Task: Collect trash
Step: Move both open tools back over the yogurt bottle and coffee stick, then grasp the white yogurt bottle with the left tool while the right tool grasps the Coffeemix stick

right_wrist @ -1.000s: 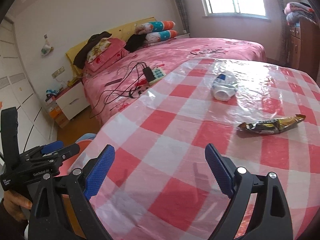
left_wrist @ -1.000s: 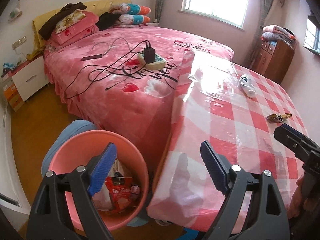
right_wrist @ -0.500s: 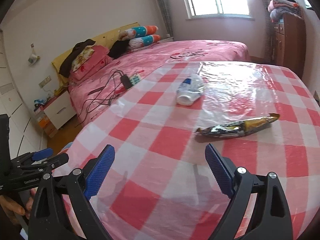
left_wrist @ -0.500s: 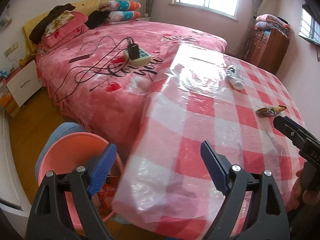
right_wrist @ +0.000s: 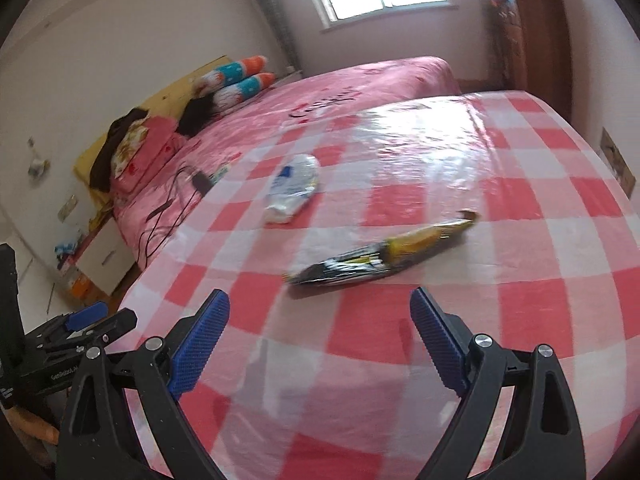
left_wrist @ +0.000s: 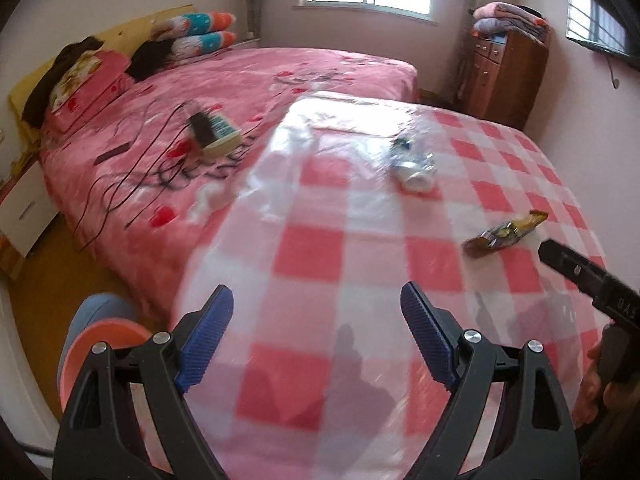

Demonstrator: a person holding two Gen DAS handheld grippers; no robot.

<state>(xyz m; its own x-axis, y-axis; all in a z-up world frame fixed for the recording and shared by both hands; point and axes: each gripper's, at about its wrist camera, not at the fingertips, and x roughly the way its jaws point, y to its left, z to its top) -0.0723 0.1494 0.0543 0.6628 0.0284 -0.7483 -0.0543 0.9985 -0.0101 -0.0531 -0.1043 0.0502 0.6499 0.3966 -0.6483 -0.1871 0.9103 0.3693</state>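
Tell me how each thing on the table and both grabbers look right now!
Left gripper: jaws open, empty.
Right gripper: jaws open, empty.
Black and yellow snack wrapper: lying flat on the checked tablecloth, untouched.
Crumpled white and blue plastic bottle: on its side, squashed.
Pink round bin: upright beside the table.

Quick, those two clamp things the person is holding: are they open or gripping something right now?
Left gripper: open, holding nothing.
Right gripper: open, holding nothing; the wrapper lies just ahead on the table.
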